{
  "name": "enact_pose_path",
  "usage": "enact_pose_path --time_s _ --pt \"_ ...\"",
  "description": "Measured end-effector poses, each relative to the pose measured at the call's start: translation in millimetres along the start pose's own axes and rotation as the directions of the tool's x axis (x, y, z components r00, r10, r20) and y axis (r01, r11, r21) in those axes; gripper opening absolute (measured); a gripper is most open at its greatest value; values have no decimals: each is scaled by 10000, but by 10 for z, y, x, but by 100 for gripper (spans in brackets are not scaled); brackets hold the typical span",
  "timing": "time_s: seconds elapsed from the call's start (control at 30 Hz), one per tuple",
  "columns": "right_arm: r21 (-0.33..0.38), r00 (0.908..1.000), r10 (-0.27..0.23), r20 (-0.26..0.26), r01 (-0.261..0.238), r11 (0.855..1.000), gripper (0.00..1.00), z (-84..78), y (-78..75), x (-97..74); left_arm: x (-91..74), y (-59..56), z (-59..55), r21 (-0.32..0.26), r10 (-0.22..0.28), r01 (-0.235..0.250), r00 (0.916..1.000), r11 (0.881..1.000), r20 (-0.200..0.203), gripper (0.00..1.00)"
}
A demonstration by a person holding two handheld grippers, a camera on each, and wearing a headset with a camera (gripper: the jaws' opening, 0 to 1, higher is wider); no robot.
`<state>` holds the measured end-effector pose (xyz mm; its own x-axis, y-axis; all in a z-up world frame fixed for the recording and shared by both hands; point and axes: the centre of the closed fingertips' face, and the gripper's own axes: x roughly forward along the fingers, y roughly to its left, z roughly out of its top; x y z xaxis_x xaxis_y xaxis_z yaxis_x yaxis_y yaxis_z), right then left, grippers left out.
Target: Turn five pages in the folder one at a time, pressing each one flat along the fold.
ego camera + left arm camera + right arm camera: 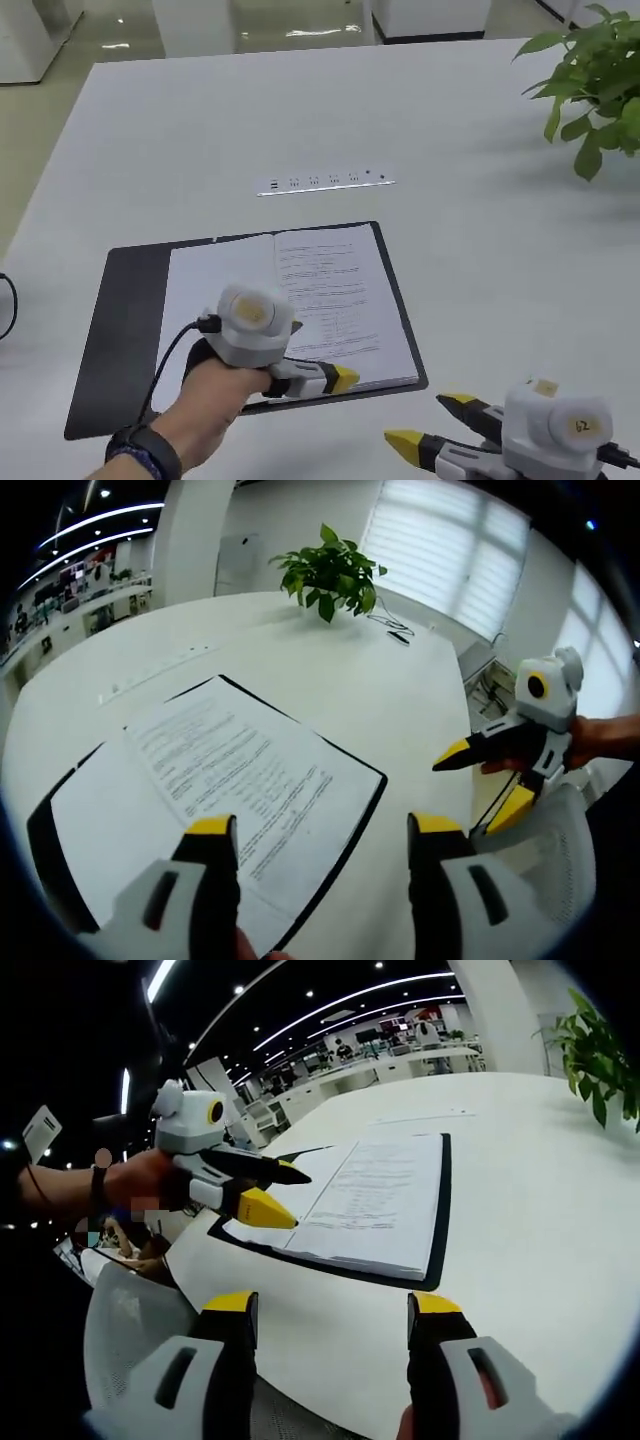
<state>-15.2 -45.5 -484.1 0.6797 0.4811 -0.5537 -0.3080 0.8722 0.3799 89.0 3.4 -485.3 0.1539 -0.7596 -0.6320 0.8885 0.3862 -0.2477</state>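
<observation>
The black folder (110, 330) lies open on the white table, with a blank white page (215, 275) on its left and a printed page (335, 300) on its right. My left gripper (335, 378) hovers open over the folder's near edge, at the lower part of the printed page (240, 770); nothing is between its jaws (323, 825). My right gripper (430, 420) is open and empty, off the folder's near right corner, above bare table. In the right gripper view the folder (380, 1200) lies ahead of the open jaws (330, 1305), with the left gripper (290, 1197) over its left side.
A potted green plant (595, 80) stands at the far right of the table. A flush socket strip (325, 182) sits just beyond the folder. A dark cable (8, 300) loops at the left edge. A white mesh chair (130, 1330) is below the near table edge.
</observation>
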Motion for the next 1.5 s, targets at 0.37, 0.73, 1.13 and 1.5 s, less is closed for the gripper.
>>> enact_pose_path --time_s 0.37,0.73,1.13,1.5 --pt "-87 9999 96 -89 -97 9999 59 -11 10 -12 336 -37 6 136 307 -306 9995 9994 -72 68" --pt "36 9997 88 -234 -88 10000 59 -70 -9 -90 675 -187 62 -289 435 -425 9984 9987 365 68" --pt "464 9997 -234 -69 237 9986 57 -64 -190 -150 867 -90 -147 834 1307 -1289 9913 9882 -168 69" --pt "655 9999 -137 -90 143 9978 56 -56 -189 -63 932 -74 -36 -230 1201 -1195 9924 9926 279 74"
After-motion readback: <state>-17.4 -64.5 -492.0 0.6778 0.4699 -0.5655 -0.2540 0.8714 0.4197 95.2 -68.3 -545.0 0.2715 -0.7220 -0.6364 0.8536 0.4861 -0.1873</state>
